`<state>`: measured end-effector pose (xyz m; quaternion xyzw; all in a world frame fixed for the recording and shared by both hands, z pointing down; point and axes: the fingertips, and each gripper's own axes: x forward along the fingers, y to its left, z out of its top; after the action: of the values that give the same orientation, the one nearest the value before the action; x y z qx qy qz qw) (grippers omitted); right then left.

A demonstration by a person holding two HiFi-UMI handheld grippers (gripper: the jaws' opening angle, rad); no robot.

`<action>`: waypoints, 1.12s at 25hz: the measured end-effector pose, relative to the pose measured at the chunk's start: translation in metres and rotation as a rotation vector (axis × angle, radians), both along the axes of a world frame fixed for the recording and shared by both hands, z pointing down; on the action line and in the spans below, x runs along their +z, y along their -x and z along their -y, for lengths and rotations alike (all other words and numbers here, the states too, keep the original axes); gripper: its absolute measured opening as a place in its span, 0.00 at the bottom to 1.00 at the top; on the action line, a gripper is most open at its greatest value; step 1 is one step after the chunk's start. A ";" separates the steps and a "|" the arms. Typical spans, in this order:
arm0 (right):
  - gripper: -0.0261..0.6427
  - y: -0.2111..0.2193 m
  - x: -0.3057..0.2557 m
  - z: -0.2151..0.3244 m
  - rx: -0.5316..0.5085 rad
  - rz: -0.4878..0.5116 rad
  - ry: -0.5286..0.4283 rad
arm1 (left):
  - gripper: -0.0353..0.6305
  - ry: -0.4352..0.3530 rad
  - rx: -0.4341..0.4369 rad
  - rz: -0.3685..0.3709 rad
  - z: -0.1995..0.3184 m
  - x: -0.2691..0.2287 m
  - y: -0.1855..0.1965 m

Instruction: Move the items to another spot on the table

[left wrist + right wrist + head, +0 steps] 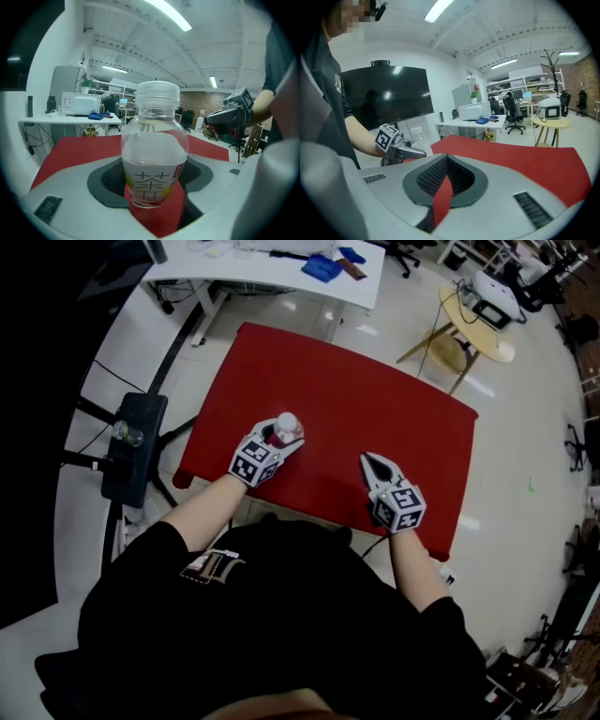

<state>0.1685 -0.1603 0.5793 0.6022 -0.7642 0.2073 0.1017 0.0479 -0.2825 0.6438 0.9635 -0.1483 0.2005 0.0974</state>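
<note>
A clear bottle (288, 425) with a white cap and a printed label stands on the red table (375, 399), near its front left. My left gripper (284, 435) is closed around it. In the left gripper view the bottle (152, 154) fills the space between the dark pads (105, 180), which touch both of its sides. My right gripper (369, 459) rests over the table's front right, jaws together and holding nothing. In the right gripper view only a thin red strip shows between its pads (461, 176). The left gripper (410, 151) and bottle appear at that view's left.
A white desk (272, 268) with blue items (322, 266) stands behind the table. A round wooden side table (478, 329) with a device on it is at the back right. A black stand (131, 451) sits on the floor to the left.
</note>
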 end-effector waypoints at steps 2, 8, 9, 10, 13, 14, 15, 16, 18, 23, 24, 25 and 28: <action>0.05 -0.036 -0.005 -0.012 0.011 0.009 0.001 | 0.50 -0.012 -0.008 -0.004 -0.010 -0.002 -0.035; 0.05 -0.138 0.001 -0.057 0.005 -0.018 0.020 | 0.50 -0.004 0.003 -0.041 -0.055 -0.010 -0.138; 0.05 -0.149 0.000 -0.062 0.006 -0.022 0.019 | 0.50 -0.005 0.006 -0.044 -0.059 -0.012 -0.152; 0.05 -0.161 -0.001 -0.066 0.011 -0.025 0.017 | 0.50 -0.009 0.009 -0.046 -0.062 -0.015 -0.165; 0.05 -0.192 -0.001 -0.076 0.058 -0.019 0.019 | 0.50 -0.026 0.046 -0.049 -0.069 -0.023 -0.202; 0.05 -0.201 -0.004 -0.078 0.085 -0.023 0.016 | 0.50 -0.028 0.066 -0.049 -0.070 -0.023 -0.214; 0.05 -0.213 -0.004 -0.079 0.114 -0.029 0.014 | 0.50 -0.028 0.087 -0.049 -0.070 -0.021 -0.226; 0.05 -0.225 0.000 -0.081 0.143 -0.034 0.016 | 0.50 -0.032 0.106 -0.046 -0.069 -0.021 -0.238; 0.05 -0.247 0.008 -0.085 0.188 -0.029 0.022 | 0.50 -0.048 0.141 -0.042 -0.066 -0.024 -0.263; 0.05 -0.300 0.000 -0.104 0.261 -0.011 0.021 | 0.50 -0.030 0.188 -0.065 -0.069 -0.020 -0.345; 0.05 -0.312 0.002 -0.108 0.268 -0.006 0.022 | 0.50 -0.033 0.192 -0.062 -0.070 -0.018 -0.363; 0.05 -0.322 0.006 -0.115 0.274 0.000 0.026 | 0.50 -0.028 0.193 -0.052 -0.072 -0.011 -0.379; 0.05 -0.352 0.022 -0.134 0.283 -0.001 0.040 | 0.50 -0.018 0.183 -0.027 -0.077 0.012 -0.435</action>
<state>0.5209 -0.0261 0.6012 0.7018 -0.6675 0.2343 0.0838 0.4824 -0.2053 0.6563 0.9765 -0.0599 0.1940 0.0719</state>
